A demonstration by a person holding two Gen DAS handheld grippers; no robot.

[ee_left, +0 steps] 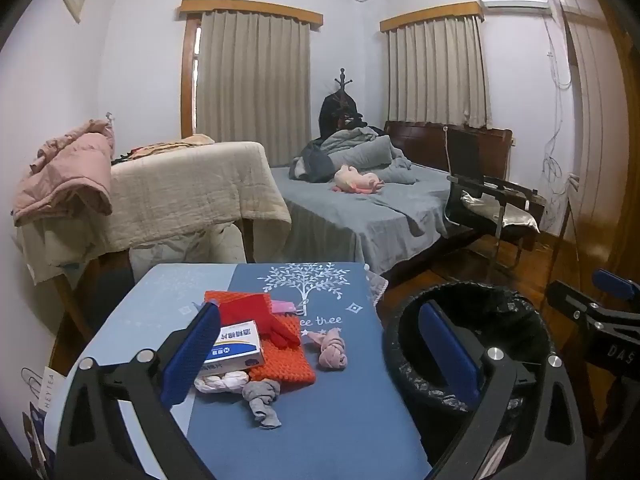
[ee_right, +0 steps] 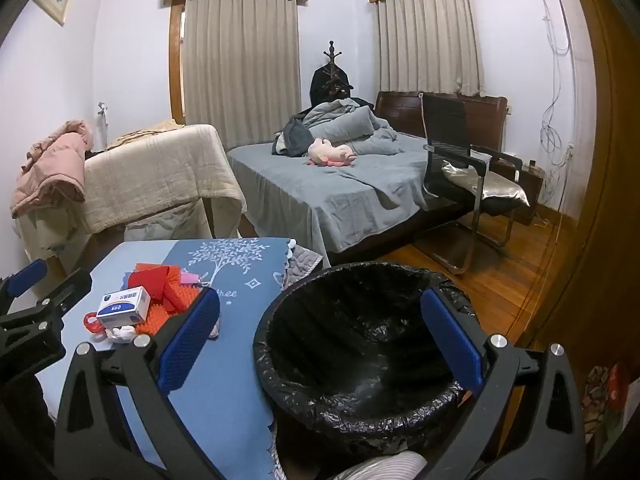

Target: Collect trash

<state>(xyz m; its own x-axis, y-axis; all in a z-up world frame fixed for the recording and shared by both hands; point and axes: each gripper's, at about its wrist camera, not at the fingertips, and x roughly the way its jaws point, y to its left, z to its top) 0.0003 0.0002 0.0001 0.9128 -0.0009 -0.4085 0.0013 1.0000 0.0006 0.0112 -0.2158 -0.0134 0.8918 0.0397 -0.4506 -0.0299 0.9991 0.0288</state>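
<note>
Both grippers hover with jaws released, nothing between them: the left gripper (ee_left: 320, 352) over the bench (ee_left: 340, 420), the right gripper (ee_right: 320, 340) over the bin (ee_right: 360, 412). The trash sits at ten o'clock from the bin: a small box (ee_left: 234, 346) on an orange mat (ee_left: 284, 360), beside knotted rags. Probably best to take the box by its long sides. The black-lined bin looks empty.

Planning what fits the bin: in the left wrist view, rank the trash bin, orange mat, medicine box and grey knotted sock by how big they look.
1. trash bin, largest, though partly hidden by the gripper
2. orange mat
3. medicine box
4. grey knotted sock, close to the box in apparent size, so the last two are uncertain
</note>
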